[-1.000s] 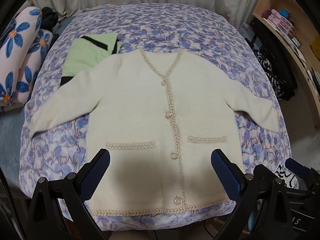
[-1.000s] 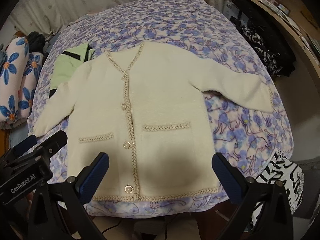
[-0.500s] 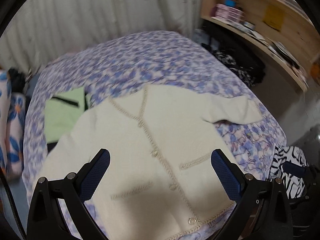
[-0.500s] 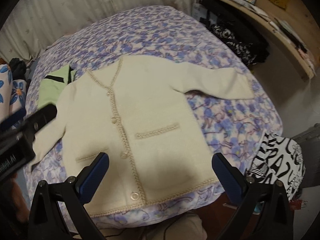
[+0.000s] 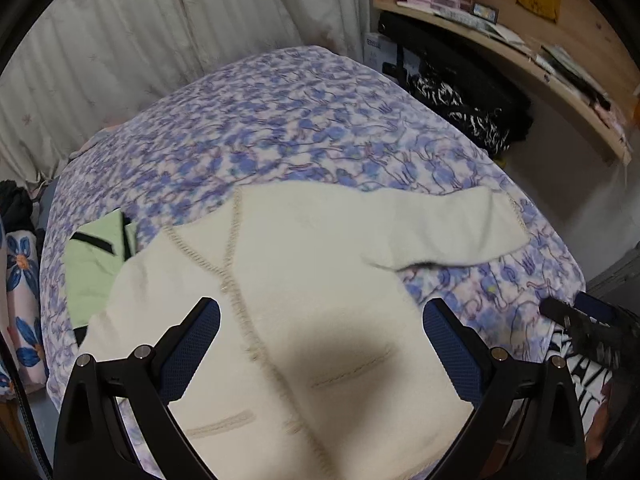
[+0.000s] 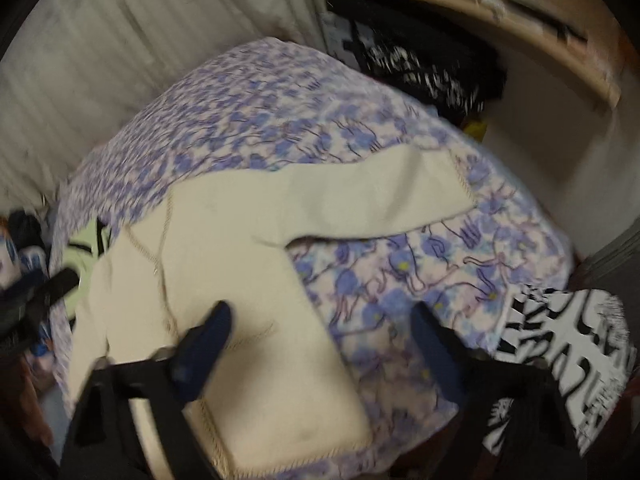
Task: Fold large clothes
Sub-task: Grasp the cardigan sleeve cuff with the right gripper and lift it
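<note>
A cream cardigan [image 5: 304, 288] was seen laid flat, front up, on a bed w/ a blue floral cover [image 5: 304, 128]. The left hand-held gripper [image 5: 320, 344] was held above the cardigan's lower front, jaws spread wide, nothing pinched btwn them. The right hand-held gripper [image 6: 320, 344] was poised over the garment's side edge, one finger over cream knit, the other over bedcover; its jaws were closing, nothing gripped. One sleeve [image 6: 372, 196] was stretched out beyond & to the right of that gripper. A green garment [image 5: 96, 256] was noted beyond & left of the left gripper, partly under the cardigan's shoulder. Right view was motion-blurred.
</note>
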